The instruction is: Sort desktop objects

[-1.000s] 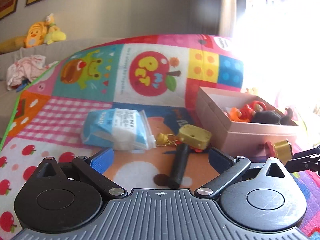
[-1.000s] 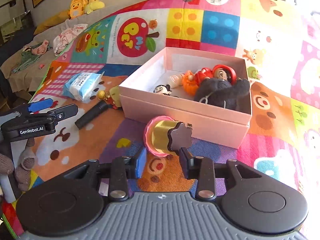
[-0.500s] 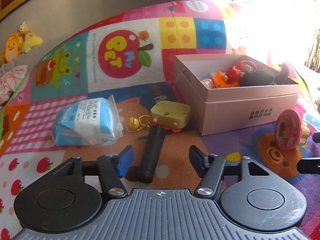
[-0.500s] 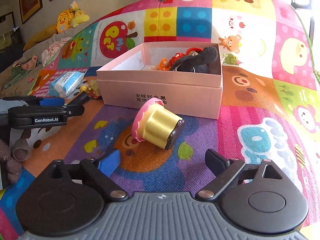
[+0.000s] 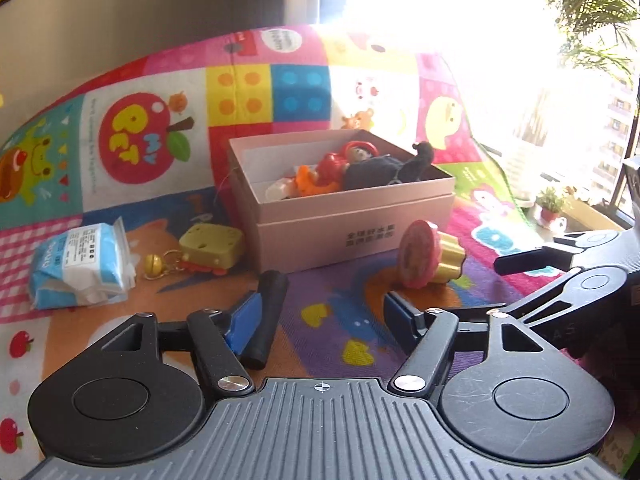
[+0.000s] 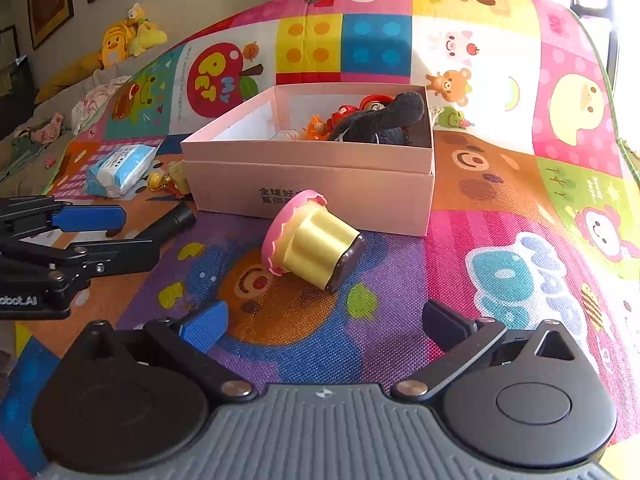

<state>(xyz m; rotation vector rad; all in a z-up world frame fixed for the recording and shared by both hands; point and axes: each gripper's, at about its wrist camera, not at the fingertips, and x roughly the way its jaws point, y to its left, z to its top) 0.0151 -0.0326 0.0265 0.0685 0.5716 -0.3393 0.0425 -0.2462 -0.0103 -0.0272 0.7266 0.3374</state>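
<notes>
A bright patchwork play mat (image 6: 500, 216) covers the whole surface. On it sits an open pink cardboard box (image 6: 320, 184), already holding several toys: a dark plush (image 6: 384, 120) and red and orange figures (image 5: 320, 172). So the sorting looks partly done.

Four things are left outside the box. A blue tissue pack (image 5: 80, 264) lies well to its left. A pink-and-yellow cupcake toy (image 6: 312, 240) lies tipped on its side just in front of the box. A black cylinder (image 5: 268, 316) lies on the mat, and a cheese-shaped keychain with a small bell (image 5: 208, 248) rests beside the box.

The right gripper (image 6: 324, 320) hovers near the cupcake, jaws wide apart and empty. The left gripper (image 5: 320, 316) has its jaws opening, one blue pad (image 5: 244, 320) beside the cylinder, nothing clamped.
</notes>
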